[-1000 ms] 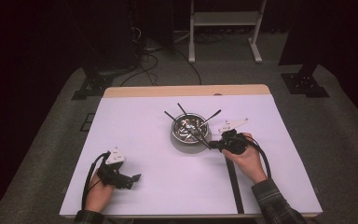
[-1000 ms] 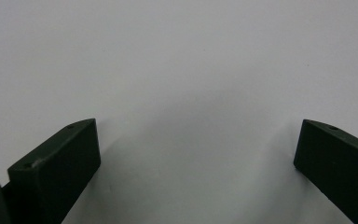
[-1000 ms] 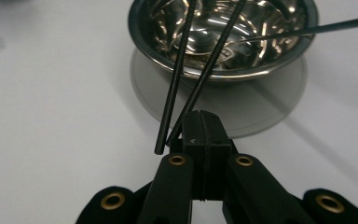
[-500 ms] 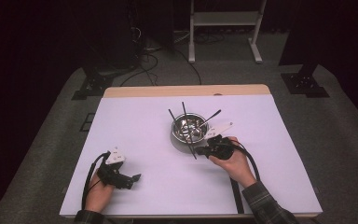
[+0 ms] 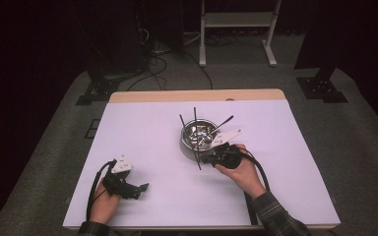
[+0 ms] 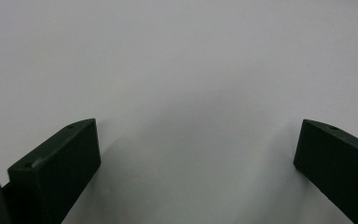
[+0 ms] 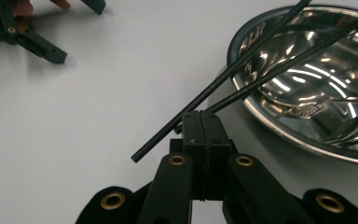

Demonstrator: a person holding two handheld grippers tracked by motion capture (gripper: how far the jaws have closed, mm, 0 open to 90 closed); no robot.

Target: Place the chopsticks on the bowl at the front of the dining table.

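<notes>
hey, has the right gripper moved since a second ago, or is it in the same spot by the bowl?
Yes. The right gripper has slid leftward across the table, from the bowl's right front to its near rim, jaws shut on a black chopstick.

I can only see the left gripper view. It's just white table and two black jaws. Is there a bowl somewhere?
Observer: Yes. A shiny metal bowl stands in the middle of the table, off to the right of your gripper in the high view.
Operator: Is anything in it?
Observer: Thin black sticks lean in it and poke out over the rim.
Operator: What's the other hand doing?
Observer: The right hand-held gripper is at the bowl's near rim. Its jaws are shut on one black stick, which slants across the bowl.
</notes>
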